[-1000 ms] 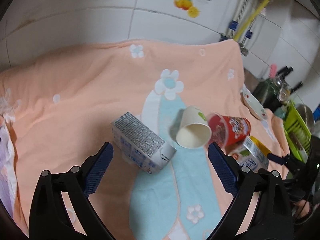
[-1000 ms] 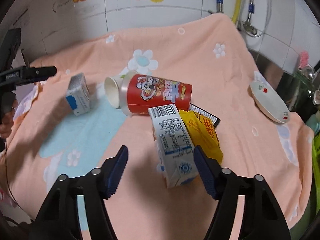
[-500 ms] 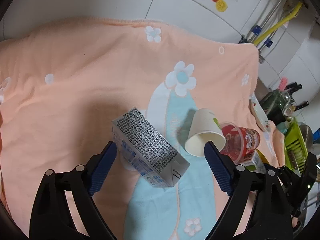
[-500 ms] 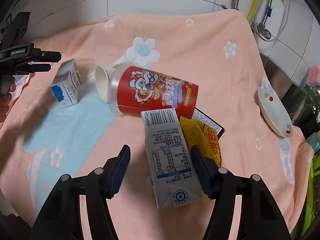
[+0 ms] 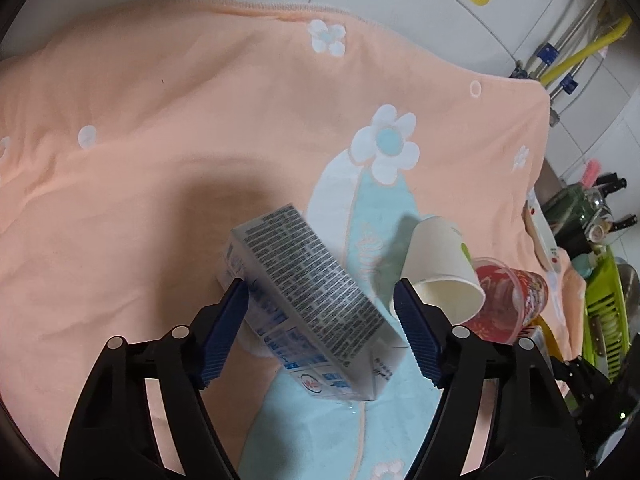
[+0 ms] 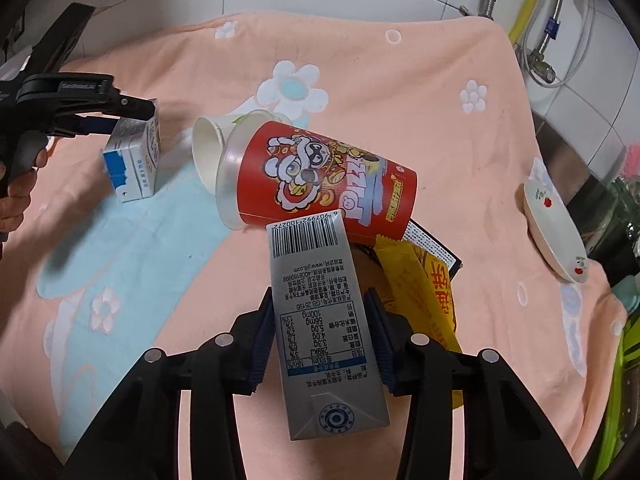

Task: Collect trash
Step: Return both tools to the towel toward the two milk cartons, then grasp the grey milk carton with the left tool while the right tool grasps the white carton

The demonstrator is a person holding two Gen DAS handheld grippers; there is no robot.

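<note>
**Two cartons bracketed, nothing yet carried off**

The left hand-held gripper (image 5: 320, 330) straddles a grey milk carton (image 5: 304, 304) lying on the peach flowered cloth (image 5: 160, 120); its jaws have just been closing, one pad at the carton's side, the other apart. The right hand-held gripper (image 6: 322, 344), likewise just closing, has both pads against a second carton (image 6: 320, 320), apparently pinching it. Both cartons rest on the cloth. A paper cup (image 6: 210, 152), a red snack cup (image 6: 320, 176) and a yellow wrapper (image 6: 420, 292) lie uncollected. No bin is visible, so most of the work remains.
</note>
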